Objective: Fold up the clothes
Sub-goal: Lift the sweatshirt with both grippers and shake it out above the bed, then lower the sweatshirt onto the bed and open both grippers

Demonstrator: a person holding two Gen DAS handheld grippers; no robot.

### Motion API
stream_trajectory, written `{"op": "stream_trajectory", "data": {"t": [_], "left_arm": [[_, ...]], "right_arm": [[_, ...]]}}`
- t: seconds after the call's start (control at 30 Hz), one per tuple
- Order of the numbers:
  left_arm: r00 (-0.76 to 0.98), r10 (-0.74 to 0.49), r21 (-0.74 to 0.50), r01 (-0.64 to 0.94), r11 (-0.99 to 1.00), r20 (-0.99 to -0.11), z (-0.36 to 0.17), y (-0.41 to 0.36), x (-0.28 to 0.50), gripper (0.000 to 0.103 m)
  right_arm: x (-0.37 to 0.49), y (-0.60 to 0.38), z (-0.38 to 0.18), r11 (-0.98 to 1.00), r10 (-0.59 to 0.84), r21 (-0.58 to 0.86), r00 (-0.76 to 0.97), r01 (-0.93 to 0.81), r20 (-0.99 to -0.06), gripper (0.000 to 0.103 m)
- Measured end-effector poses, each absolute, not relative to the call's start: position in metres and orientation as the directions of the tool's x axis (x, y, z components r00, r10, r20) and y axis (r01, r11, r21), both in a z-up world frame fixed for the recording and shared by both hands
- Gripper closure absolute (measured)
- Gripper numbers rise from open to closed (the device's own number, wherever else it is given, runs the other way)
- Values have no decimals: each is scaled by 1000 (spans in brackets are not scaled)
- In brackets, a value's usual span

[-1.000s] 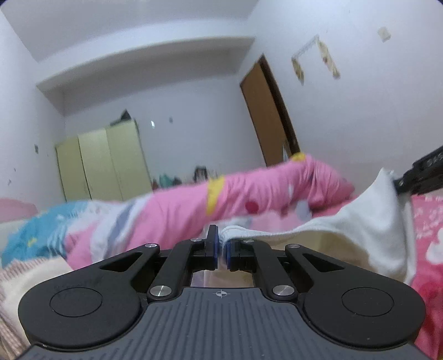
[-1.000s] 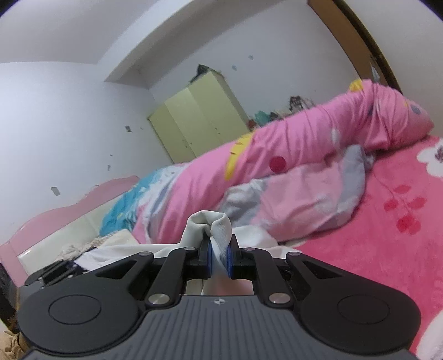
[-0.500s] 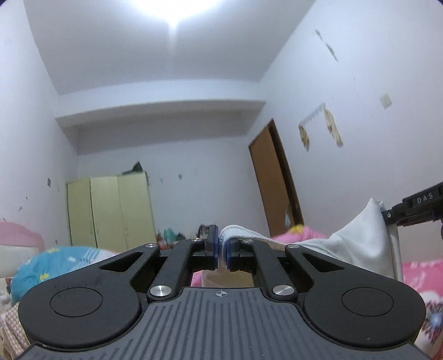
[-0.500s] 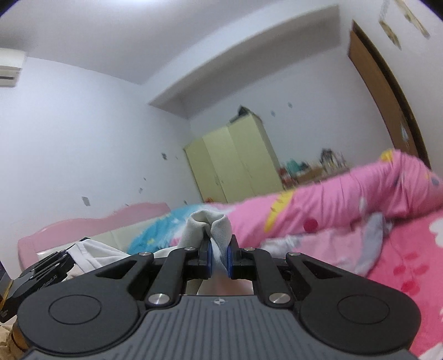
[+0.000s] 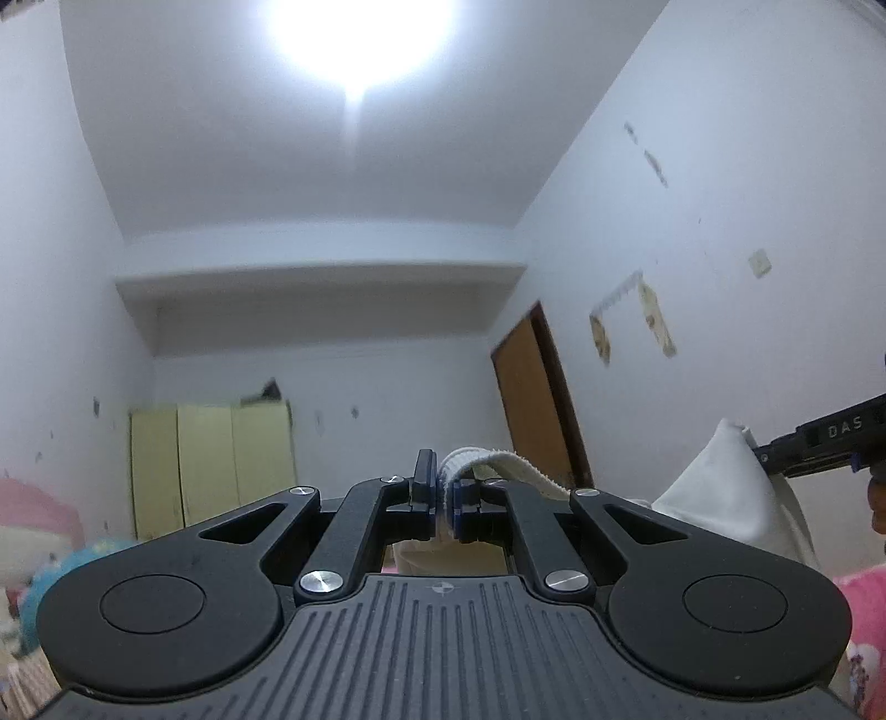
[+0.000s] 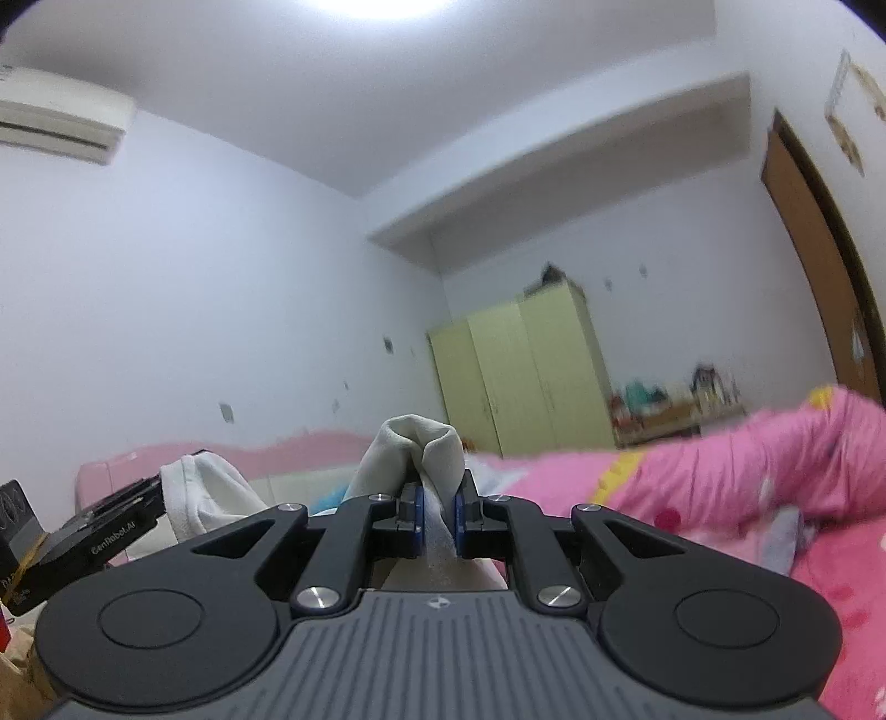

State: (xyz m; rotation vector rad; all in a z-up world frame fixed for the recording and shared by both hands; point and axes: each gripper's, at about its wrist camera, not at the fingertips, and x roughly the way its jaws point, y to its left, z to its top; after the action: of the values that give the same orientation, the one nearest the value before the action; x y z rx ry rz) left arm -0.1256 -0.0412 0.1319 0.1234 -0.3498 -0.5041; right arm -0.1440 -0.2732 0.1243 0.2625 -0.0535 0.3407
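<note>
Left tool [image 5: 441,501] pressed together on a ribbed, cream-white hem of the garment [image 5: 720,493], blue pads pinching the thin edge, cloth arching over to the right of the jaws. Right tool [image 6: 439,518] likewise clamped on a bunched fold of the same pale garment [image 6: 412,451], fabric puffing up above the pads in two soft lobes. Garment held aloft between both tools, off the bed, stretched from one grip to the other. In the left wrist view, right tool [image 5: 819,443] seen at the far right edge with a peak of white cloth hanging from it. In the right wrist view, left tool [image 6: 105,531] seen at the lower left, white cloth gathered at its tip. Behind and below: rumpled pink quilt [image 6: 720,487] on the bed, pink headboard [image 6: 221,459] along the wall, pale yellow-green wardrobe [image 6: 520,371] in the far corner, brown door [image 5: 531,404] on the right wall, air conditioner [image 6: 55,124] high on the left wall. Bright ceiling light [image 5: 360,39] glaring overhead. Both views tilted well up toward ceiling and walls, slightly blurred.
</note>
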Motion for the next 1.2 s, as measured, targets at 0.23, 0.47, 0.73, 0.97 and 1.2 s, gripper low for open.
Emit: {"op": "stream_trajectory", "data": {"t": [0.23, 0.47, 0.73, 0.97, 1.2], "left_arm": [[890, -453, 116, 445, 888, 53, 78, -47, -48, 99], [902, -399, 74, 415, 907, -166, 35, -62, 53, 99], [890, -340, 14, 361, 932, -305, 6, -76, 175, 99], [865, -302, -17, 322, 946, -401, -34, -87, 252, 99], [771, -285, -58, 309, 949, -569, -96, -82, 291, 87]], "right_arm": [[-82, -286, 63, 920, 268, 327, 956, -218, -118, 92], [2, -307, 1, 915, 243, 385, 928, -122, -283, 92], [126, -336, -34, 914, 213, 404, 892, -38, -399, 92], [228, -348, -69, 922, 172, 384, 843, 44, -509, 92], [286, -348, -125, 937, 104, 322, 775, 133, -623, 92]]}}
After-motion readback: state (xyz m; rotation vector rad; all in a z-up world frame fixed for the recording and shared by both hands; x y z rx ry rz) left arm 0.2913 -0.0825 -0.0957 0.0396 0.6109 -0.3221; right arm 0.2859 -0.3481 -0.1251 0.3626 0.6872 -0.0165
